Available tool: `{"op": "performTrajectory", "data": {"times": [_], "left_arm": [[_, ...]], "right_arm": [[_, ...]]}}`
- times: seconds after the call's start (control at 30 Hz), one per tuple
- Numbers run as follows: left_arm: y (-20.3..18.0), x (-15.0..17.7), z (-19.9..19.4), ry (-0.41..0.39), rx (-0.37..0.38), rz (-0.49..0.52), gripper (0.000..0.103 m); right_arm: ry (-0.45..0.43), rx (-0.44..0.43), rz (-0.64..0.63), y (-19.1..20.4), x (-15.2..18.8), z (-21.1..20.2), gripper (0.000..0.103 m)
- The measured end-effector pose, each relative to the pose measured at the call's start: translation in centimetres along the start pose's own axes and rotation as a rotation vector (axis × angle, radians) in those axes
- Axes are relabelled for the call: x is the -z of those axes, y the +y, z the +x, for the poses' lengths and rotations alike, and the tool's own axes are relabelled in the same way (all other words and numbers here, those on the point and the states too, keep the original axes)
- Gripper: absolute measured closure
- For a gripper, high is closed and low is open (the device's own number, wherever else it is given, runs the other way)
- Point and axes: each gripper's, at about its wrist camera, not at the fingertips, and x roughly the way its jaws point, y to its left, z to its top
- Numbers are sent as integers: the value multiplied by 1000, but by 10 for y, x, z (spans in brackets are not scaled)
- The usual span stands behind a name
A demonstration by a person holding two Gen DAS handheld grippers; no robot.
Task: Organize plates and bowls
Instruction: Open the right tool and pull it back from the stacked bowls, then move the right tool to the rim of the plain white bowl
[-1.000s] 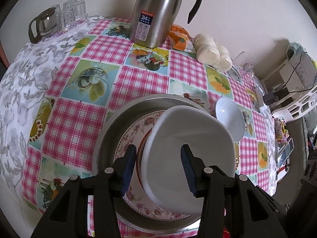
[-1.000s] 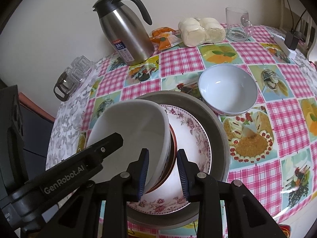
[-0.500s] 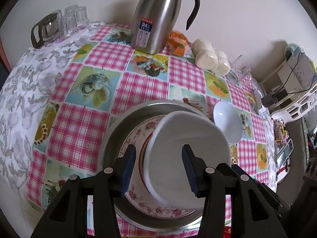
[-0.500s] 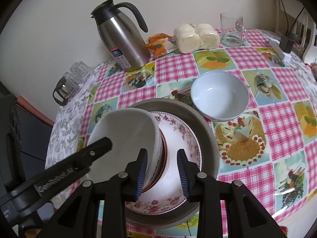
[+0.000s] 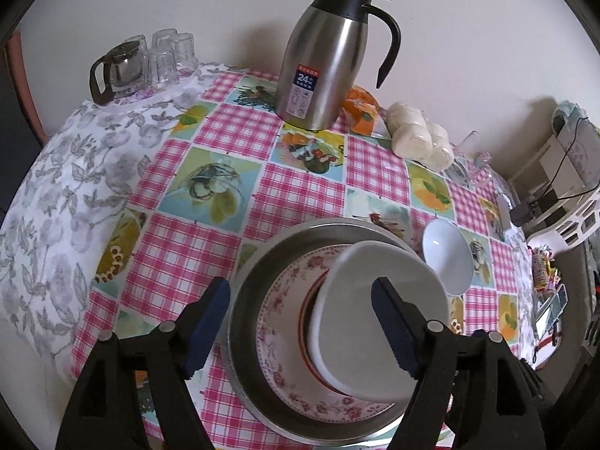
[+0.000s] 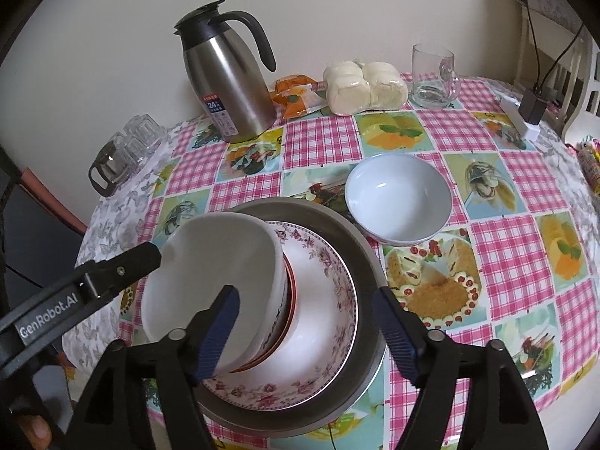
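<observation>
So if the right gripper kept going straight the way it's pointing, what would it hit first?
Probably the pink floral-rimmed plate in the round steel pan, just right of the tall white bowl. The right gripper has opening jaws with nothing gripped; depth is uncertain.

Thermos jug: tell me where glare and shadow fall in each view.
Left wrist view: thermos jug carries a bright vertical glare streak and throws a soft shadow on the wall to its right. Right wrist view: the same streak down its steel body, fainter shadow behind.

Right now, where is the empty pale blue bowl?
In the right wrist view, the pale blue bowl sits alone on the checked tablecloth, right of the stacked dishes.
</observation>
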Motion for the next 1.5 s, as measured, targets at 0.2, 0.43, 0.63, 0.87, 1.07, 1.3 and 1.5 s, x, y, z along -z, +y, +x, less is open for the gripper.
{"op": "performTrajectory", "data": {"times": [0.2,0.43,0.63,0.87,1.07,1.3,1.5], "left_arm": [[2,0,1,-15,-33,7,16],[3,1,2,-14,-63,10,7],[4,1,0,-35,-88,9,7],[1,2,-1,-40,-100,13,7],[-2,2,-7,-63,-107,8,7],[-17,5,-13,-96,-100,25,7],[-37,6,-17,-123,-86,61,7]], "right_arm": [[-14,8,-12,-1,0,-1,13],[-25,12,-11,-3,-1,-2,0],[-33,18,-10,-5,-1,-3,0],[-36,14,-14,-9,-1,-6,0],[-42,12,-7,-16,-2,-10,0],[-58,19,12,-32,-5,-19,0],[-74,23,55,-54,-8,-27,0]]}}
